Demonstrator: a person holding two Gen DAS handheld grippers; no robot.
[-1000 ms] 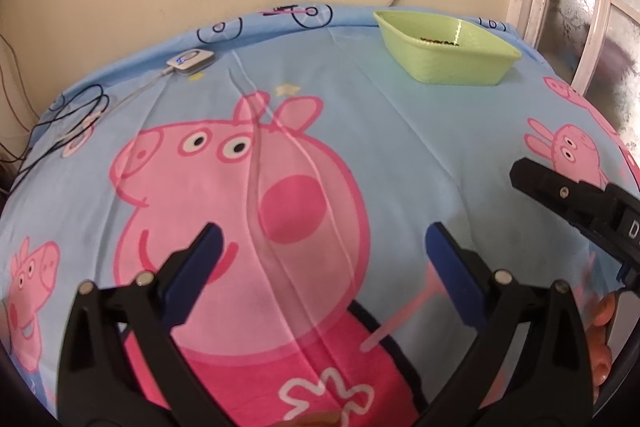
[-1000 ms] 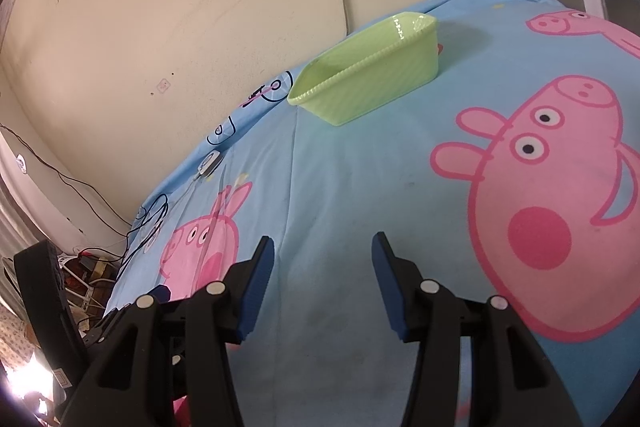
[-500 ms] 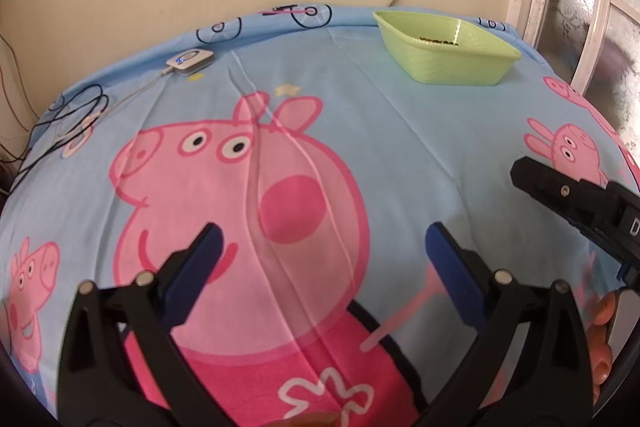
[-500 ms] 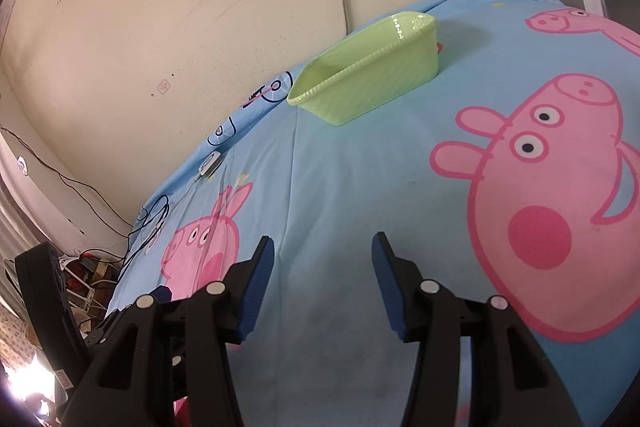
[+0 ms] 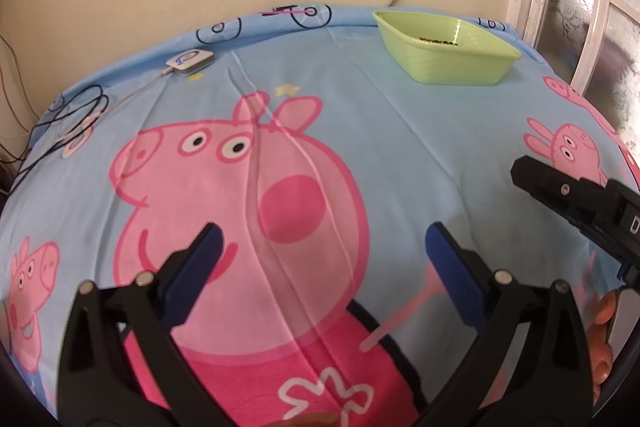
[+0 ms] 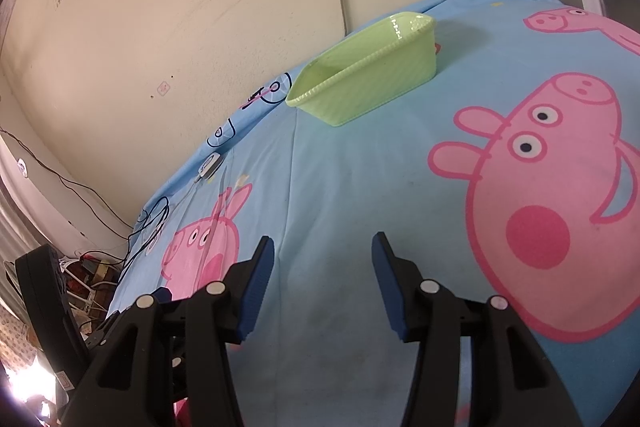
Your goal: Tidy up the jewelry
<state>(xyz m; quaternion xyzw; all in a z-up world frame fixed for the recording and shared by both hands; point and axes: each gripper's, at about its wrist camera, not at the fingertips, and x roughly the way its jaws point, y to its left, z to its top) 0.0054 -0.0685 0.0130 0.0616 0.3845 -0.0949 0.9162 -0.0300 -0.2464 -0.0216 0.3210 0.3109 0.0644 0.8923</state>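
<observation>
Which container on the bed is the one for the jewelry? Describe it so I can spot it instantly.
Start at the blue cartoon-pig bedsheet and follow it to its far edge by the cream wall. There sits the green plastic tray, rectangular with ribbed sides, something small and dark inside. The only other item nearby is a small white device.

Both wrist views look forward, low over the bedsheet (image 5: 360,99), toward the far wall; both share the green tray (image 5: 448,63) (image 6: 360,87) far off.

One green tray (image 5: 448,67), one white device (image 5: 190,60), two tools (image 5: 322,251), both empty.
</observation>
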